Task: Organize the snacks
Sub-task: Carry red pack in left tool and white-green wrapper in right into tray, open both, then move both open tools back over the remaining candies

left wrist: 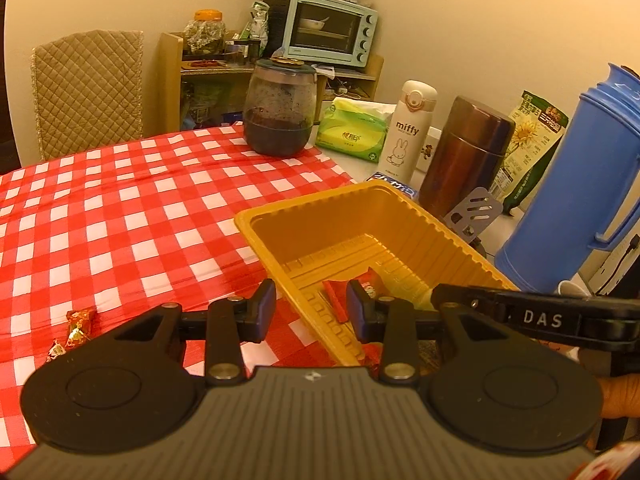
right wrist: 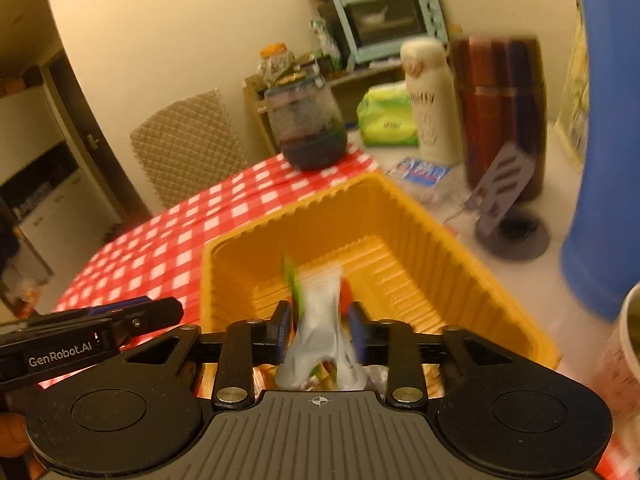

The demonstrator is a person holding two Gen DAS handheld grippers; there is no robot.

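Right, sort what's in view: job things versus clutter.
Job: yellow tray, red snack inside it, white packet between the right gripper's fingers, wrapped candies on the cloth.
Clutter: dark jar, miffy bottle, blue flask, toaster oven.

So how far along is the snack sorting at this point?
Partly done: a red snack already lies in the yellow tray. In hand: a white packet sits between the right gripper pads above the tray, blurred, grip unclear. The left gripper is open and empty. Left: two candies on the cloth.
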